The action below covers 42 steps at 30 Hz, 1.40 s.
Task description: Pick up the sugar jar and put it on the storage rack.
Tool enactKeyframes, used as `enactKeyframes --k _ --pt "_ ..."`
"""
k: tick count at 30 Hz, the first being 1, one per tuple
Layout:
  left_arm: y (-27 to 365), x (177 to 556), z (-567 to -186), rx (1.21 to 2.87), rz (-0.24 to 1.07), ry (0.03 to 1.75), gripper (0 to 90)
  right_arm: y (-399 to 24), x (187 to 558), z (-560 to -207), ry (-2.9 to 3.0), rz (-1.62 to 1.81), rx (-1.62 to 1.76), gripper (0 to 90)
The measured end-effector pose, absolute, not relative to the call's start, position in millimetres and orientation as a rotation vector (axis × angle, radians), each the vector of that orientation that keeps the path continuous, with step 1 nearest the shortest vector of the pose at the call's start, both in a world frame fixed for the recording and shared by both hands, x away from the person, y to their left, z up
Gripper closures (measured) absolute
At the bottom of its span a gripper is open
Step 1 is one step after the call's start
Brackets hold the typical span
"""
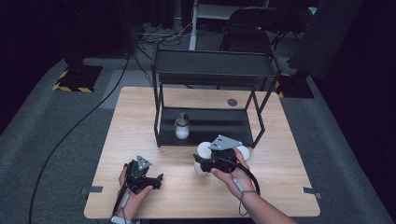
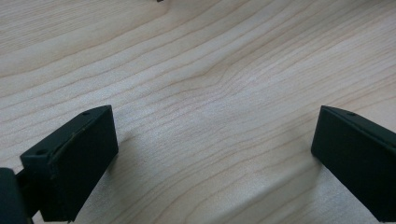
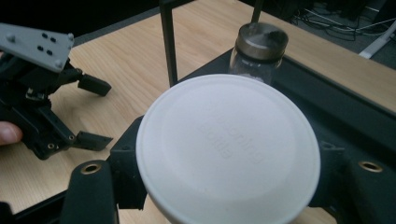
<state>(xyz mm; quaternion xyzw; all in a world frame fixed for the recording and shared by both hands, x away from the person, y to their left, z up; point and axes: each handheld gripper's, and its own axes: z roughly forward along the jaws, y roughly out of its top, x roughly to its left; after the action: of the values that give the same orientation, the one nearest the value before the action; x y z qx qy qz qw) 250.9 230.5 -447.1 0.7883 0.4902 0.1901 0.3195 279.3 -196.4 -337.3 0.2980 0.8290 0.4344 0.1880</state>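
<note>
While both hands sit at the near edge of the bench, this is how things stand:

Bench: pale wooden bench point(image 1: 140, 121), grain plain to see in the left gripper view point(image 2: 210, 93).

Left claw: left claw point(image 1: 148, 179) down low at the near left, held in the person's left hand point(image 1: 133, 196). Jaws spread wide, one at each side of the left gripper view, bare wood between them, gripping nothing. It also turns up at the left of the right gripper view point(image 3: 93, 112), grey plate on top, jaws apart.

Right claw: right claw point(image 1: 201, 163) near the middle of the bench, held in the right hand point(image 1: 233, 175), just this side of the rack. It's pinching a round white lid point(image 3: 228, 149), and the jaws press in from either side of the rim. From above, white round pieces point(image 1: 204, 149) peek out around the claw; I can't tell how many.

Rack: black two-level metal rack point(image 1: 210, 70) standing on the far half of the bench, its lower tray point(image 1: 219, 126) facing us.

Jar: small glass jar point(image 1: 181, 126) with a dark metal cap, upright on the left part of the lower tray, something white inside. In the right gripper view the jar point(image 3: 257, 51) rises just beyond the lid.

Far side: a small dark disc point(image 1: 232, 102) lies on the bench behind the rack.
</note>
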Motion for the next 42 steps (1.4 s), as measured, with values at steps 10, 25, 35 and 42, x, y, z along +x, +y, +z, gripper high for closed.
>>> enactKeyframes --k 10,25,35,42 --pt "231 251 -447 2.073 0.500 1.289 0.5 -197 290 -317 2.311 1.216 0.820 33.6" --pt "231 251 -447 2.072 0.500 1.289 0.5 -201 321 -295 2.278 1.235 0.842 33.6" --pt "231 251 -447 2.071 0.499 1.289 0.5 -197 347 -292 2.258 1.224 0.868 33.6" --pt "231 251 -447 2.071 0.499 1.289 0.5 -197 364 -293 2.250 1.221 0.869 33.6"
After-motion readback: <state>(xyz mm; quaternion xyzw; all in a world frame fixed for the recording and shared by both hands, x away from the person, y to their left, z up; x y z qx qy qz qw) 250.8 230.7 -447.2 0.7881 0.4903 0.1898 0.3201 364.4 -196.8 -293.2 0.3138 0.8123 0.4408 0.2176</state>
